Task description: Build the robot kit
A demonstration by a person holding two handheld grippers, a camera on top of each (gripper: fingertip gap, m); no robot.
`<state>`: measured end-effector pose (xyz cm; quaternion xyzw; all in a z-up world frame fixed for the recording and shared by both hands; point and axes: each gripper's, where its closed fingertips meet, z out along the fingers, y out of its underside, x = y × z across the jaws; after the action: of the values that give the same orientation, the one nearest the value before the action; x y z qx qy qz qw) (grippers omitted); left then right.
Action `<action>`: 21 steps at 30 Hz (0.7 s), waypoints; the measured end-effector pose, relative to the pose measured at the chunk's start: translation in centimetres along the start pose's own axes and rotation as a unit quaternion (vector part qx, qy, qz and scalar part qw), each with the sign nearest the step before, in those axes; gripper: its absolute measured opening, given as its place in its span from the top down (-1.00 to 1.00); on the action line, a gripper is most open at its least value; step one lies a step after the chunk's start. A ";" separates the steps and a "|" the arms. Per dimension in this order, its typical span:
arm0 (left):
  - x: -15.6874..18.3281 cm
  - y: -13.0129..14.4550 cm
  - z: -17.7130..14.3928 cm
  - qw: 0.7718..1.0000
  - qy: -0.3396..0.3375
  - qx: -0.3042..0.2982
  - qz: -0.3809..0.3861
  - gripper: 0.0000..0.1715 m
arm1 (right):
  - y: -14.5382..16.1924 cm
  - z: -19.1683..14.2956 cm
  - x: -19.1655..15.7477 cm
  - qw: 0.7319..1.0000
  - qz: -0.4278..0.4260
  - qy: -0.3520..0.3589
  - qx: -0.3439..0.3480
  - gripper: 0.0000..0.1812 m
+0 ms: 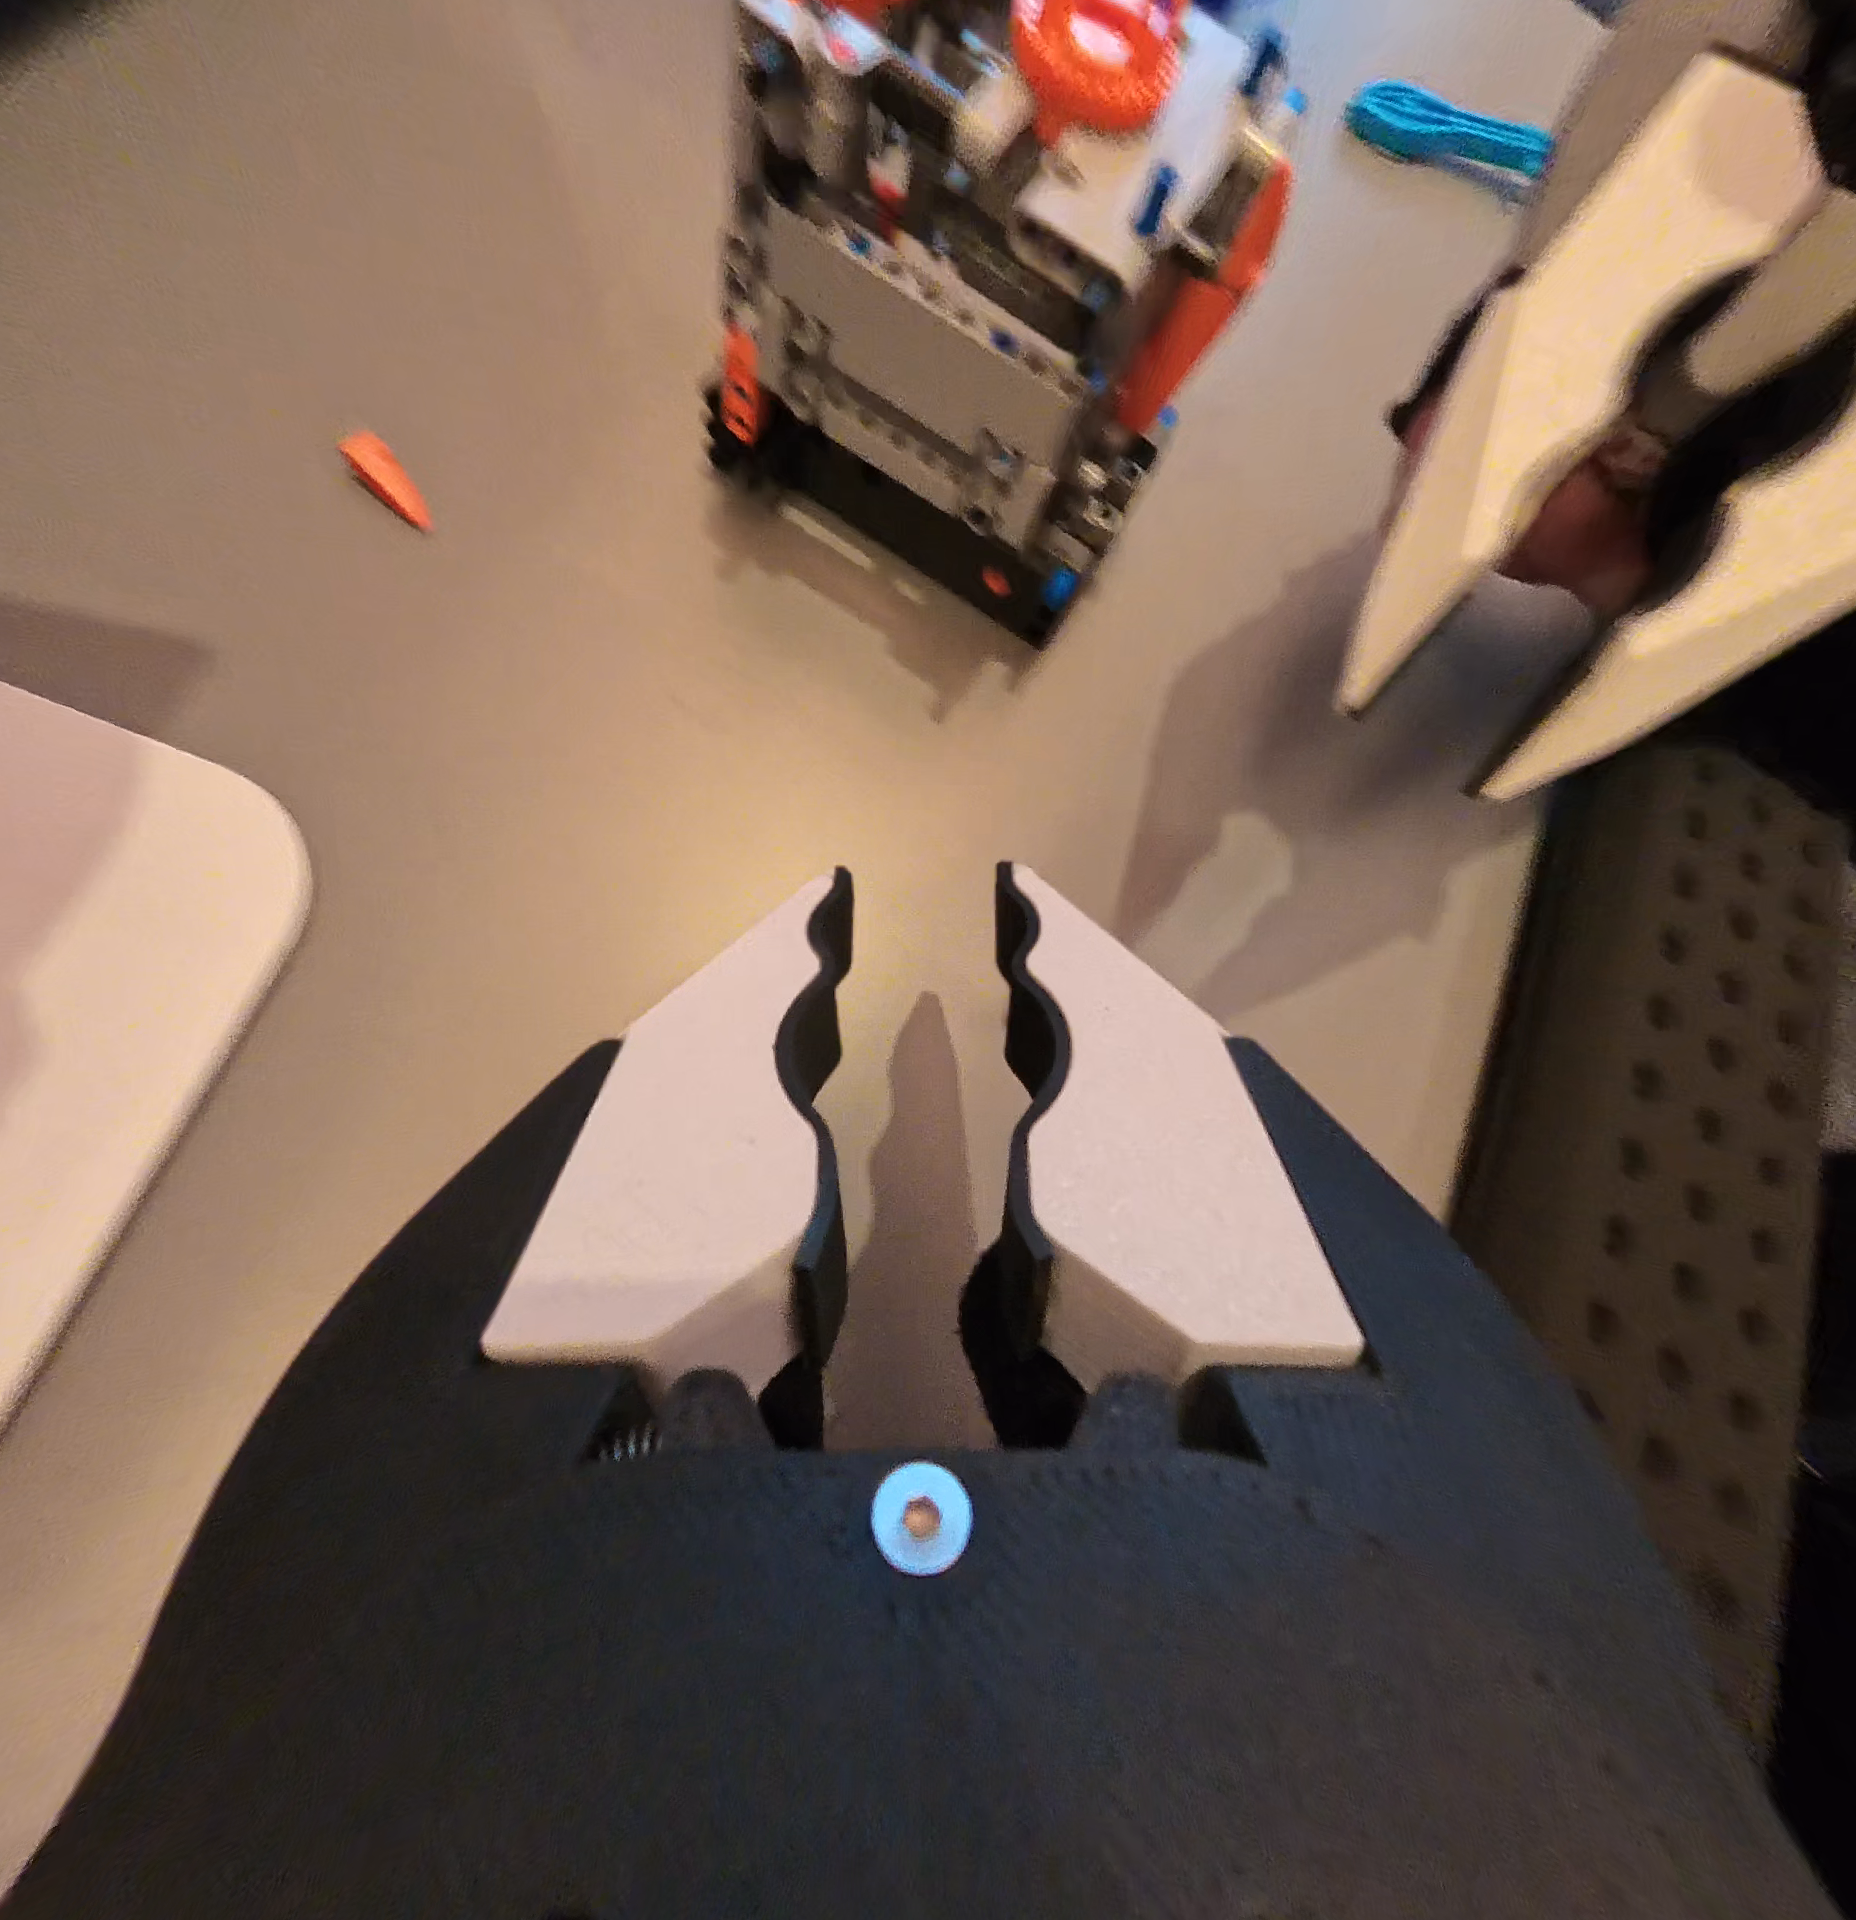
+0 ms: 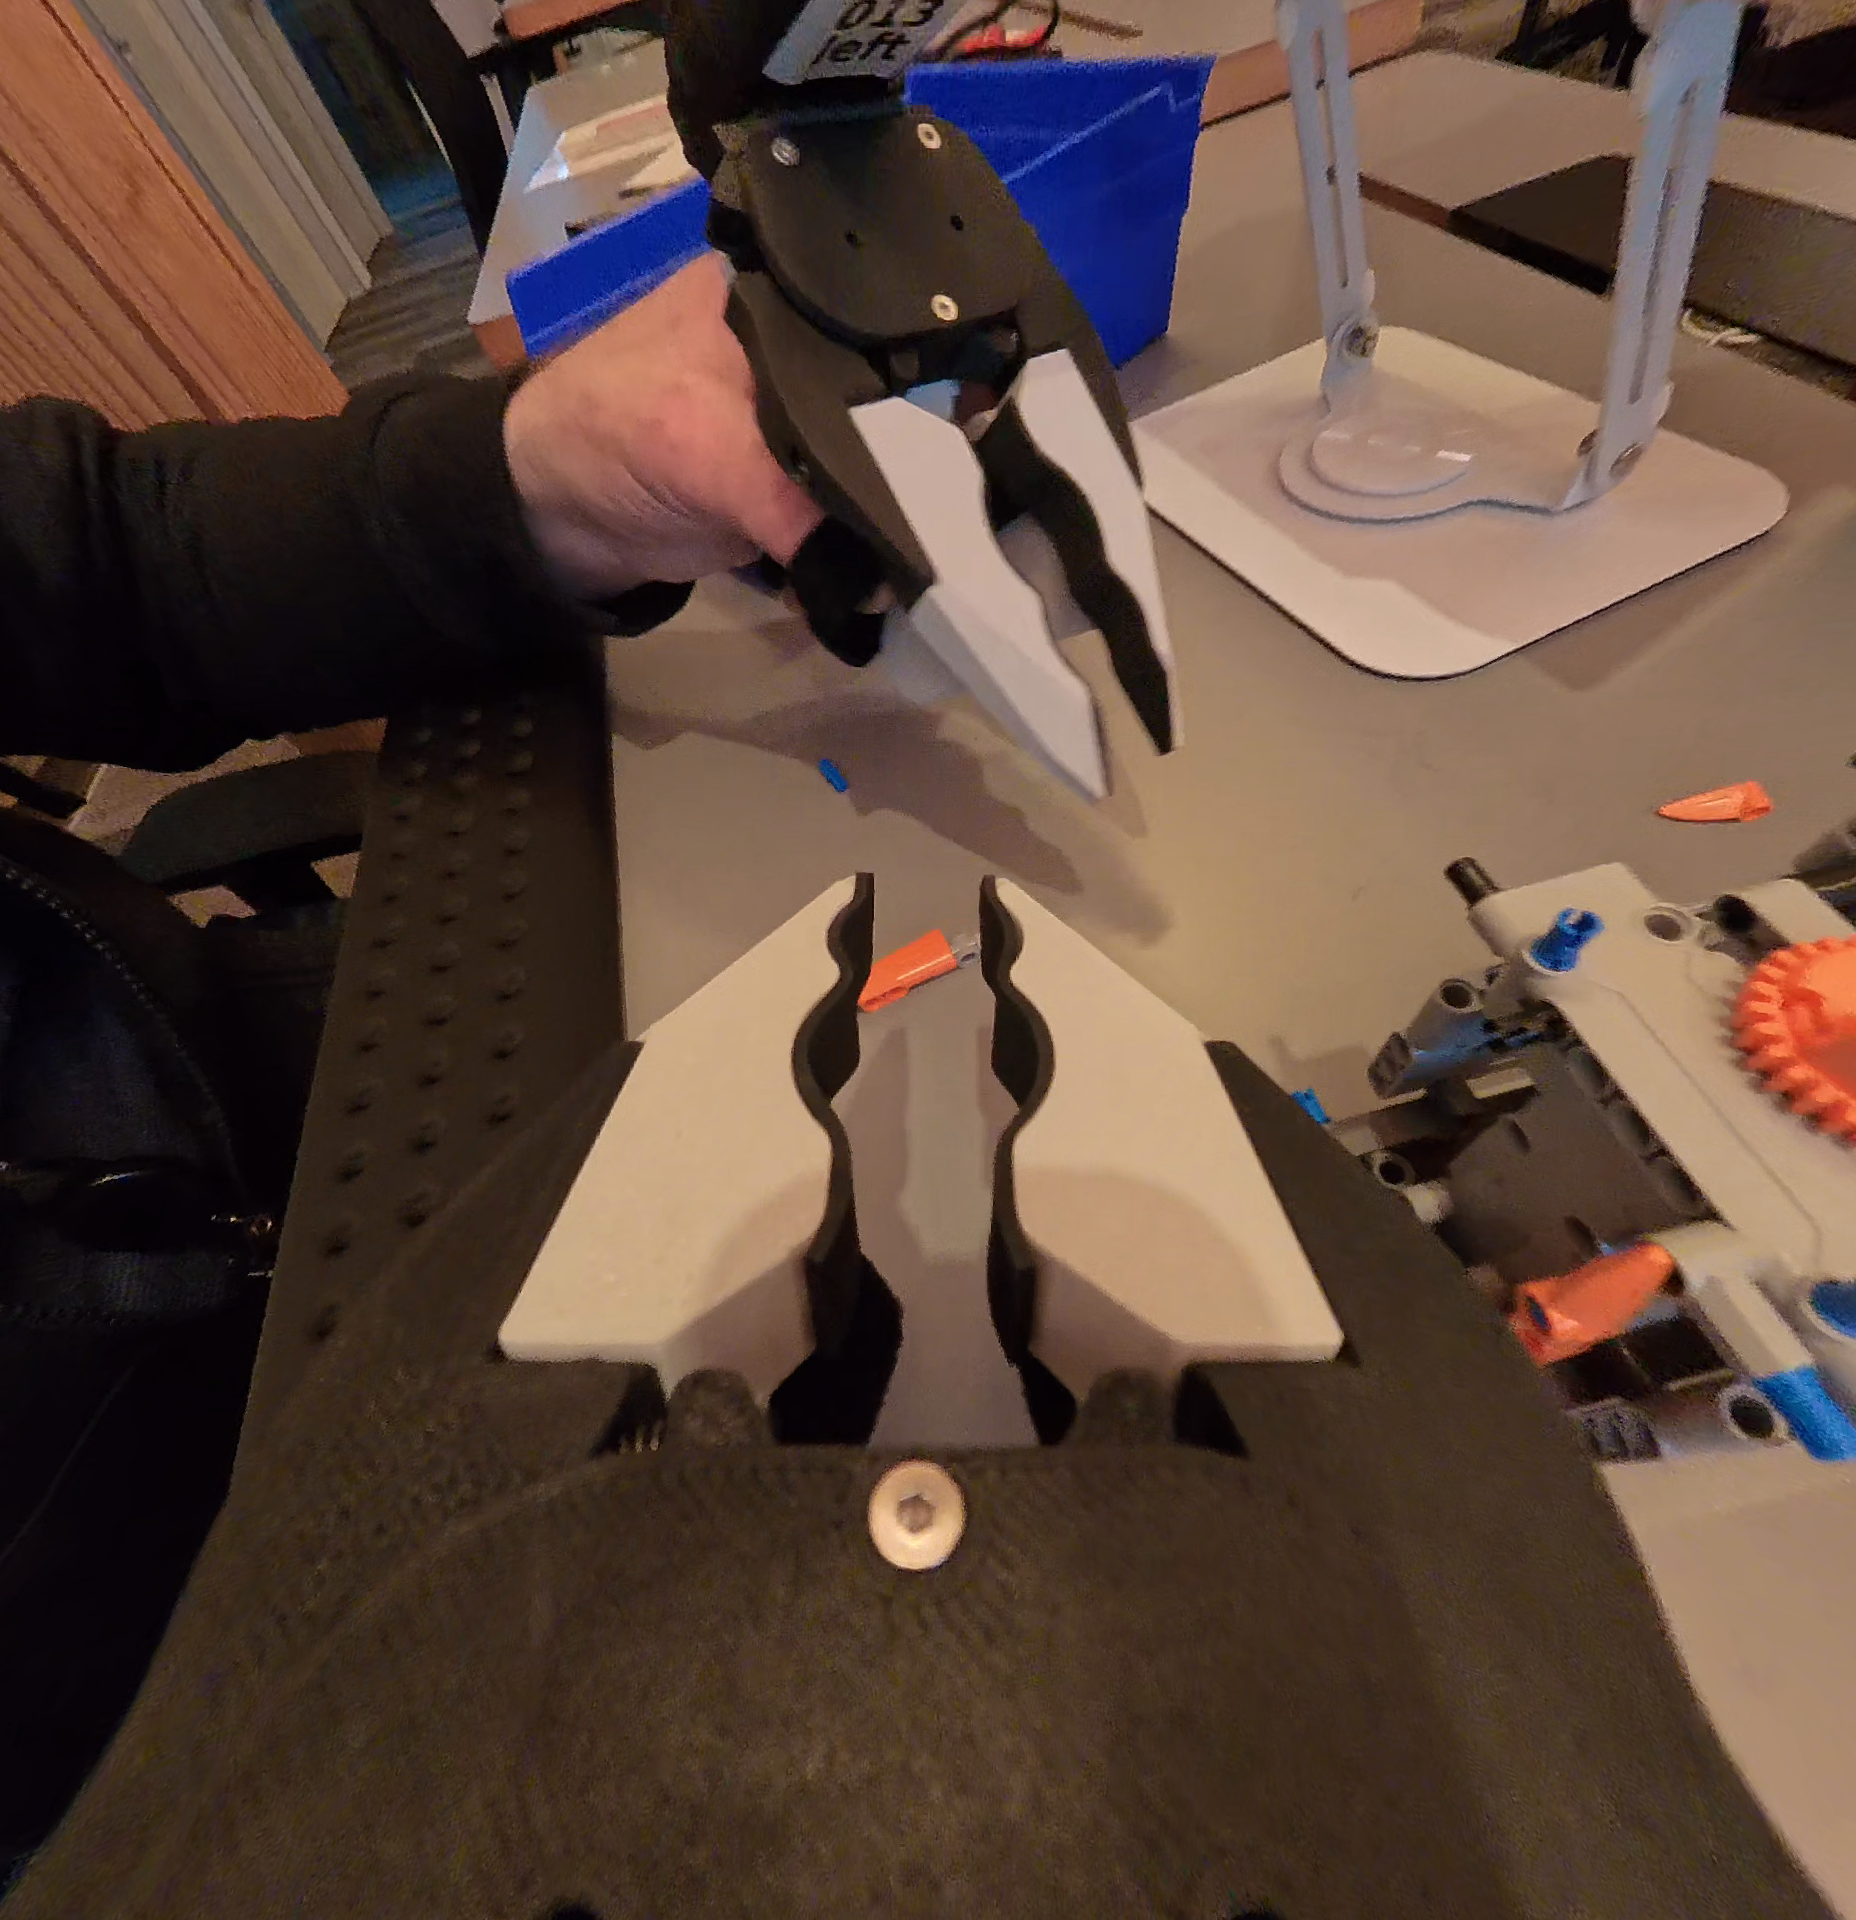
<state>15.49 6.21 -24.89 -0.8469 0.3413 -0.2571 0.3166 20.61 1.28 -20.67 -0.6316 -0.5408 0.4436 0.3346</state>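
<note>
My left gripper (image 1: 924,883) is open and empty, held above the bare grey table (image 1: 550,727). It also shows in the right wrist view (image 2: 1130,767), held by a hand (image 2: 633,468) and pointing down at the table. My right gripper (image 2: 924,883) is open with a narrow gap and holds nothing. A small orange brick piece (image 2: 908,966) lies on the table just beyond and below its tips. The right gripper also shows in the left wrist view (image 1: 1423,748), at the upper right. A grey, black and orange brick-built model (image 1: 965,312) stands ahead of the left gripper and to the right of the right gripper (image 2: 1630,1143).
Another orange piece (image 1: 384,478) lies left of the model; it also shows in the right wrist view (image 2: 1713,805). A small blue pin (image 2: 832,774) lies under the left gripper. There are a white stand base (image 2: 1464,520), a blue bin (image 2: 1069,177), a blue cord (image 1: 1443,135) and a black perforated mat (image 2: 467,935) at the table edge. It is some 7 cm from my left tips to the small orange brick piece (image 2: 908,966).
</note>
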 end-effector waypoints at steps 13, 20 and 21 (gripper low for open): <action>-11.8 -6.5 7.6 0.972 -0.228 -0.045 0.023 0.72 | -0.8 -0.8 -0.3 0.999 -0.009 -0.008 0.030 0.82; -13.2 -6.2 9.5 0.977 -0.208 -0.052 -0.018 0.93 | -1.3 -1.1 -0.6 0.999 -0.010 -0.015 0.041 0.82; -13.2 -6.2 9.5 0.977 -0.209 -0.050 -0.017 0.93 | -1.3 -1.2 -0.6 0.999 -0.010 -0.016 0.042 0.82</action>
<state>15.85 22.94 -29.66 -0.9022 0.2654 -0.0626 0.3342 21.17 0.97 -18.89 -0.6045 -0.5334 0.4720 0.3567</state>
